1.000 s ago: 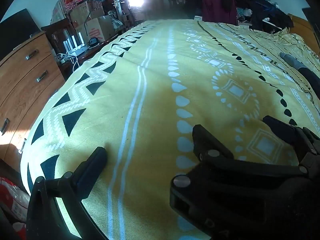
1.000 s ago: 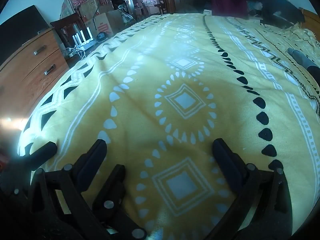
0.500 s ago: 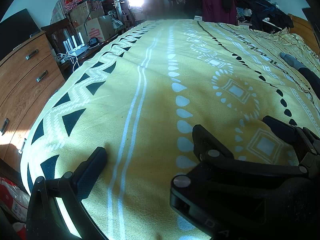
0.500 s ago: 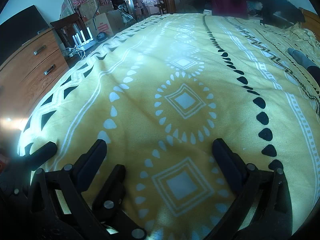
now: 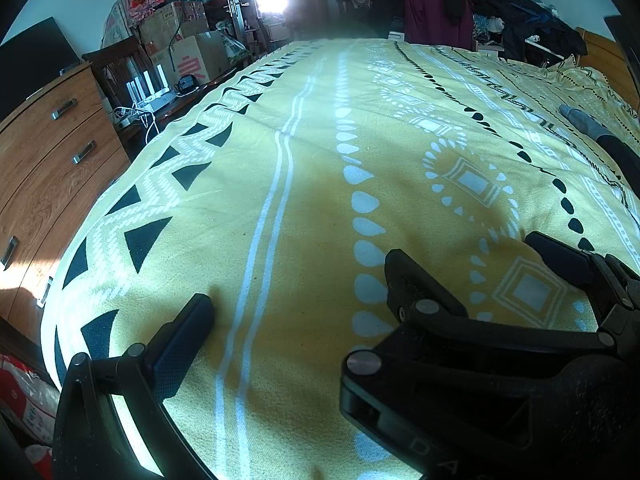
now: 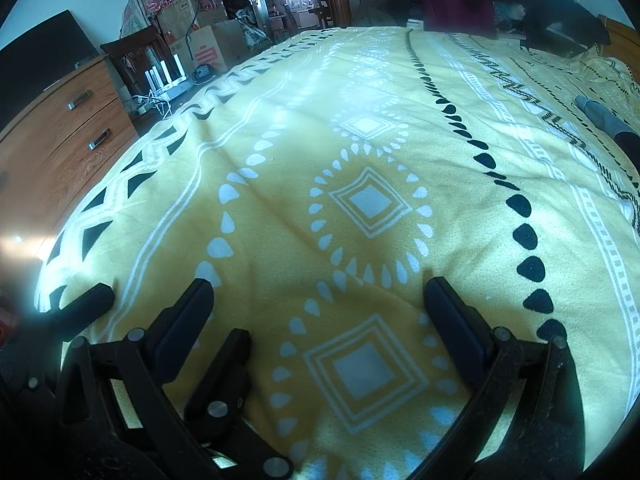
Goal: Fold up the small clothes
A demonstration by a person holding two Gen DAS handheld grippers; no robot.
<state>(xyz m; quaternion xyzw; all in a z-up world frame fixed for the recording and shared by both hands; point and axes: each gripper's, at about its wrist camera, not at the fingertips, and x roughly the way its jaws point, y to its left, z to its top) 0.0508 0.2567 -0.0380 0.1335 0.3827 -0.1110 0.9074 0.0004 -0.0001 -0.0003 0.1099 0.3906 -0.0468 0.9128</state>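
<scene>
At nine o'clock we see a wooden dresser (image 5: 48,168). Our left hand-held gripper (image 5: 296,280) hovers wide open and empty over the yellow patterned bedspread (image 5: 304,184). Our right hand-held gripper (image 6: 320,300) is likewise spread wide, holding nothing. At two o'clock a grey sock (image 6: 600,118) lies on the bed.
</scene>
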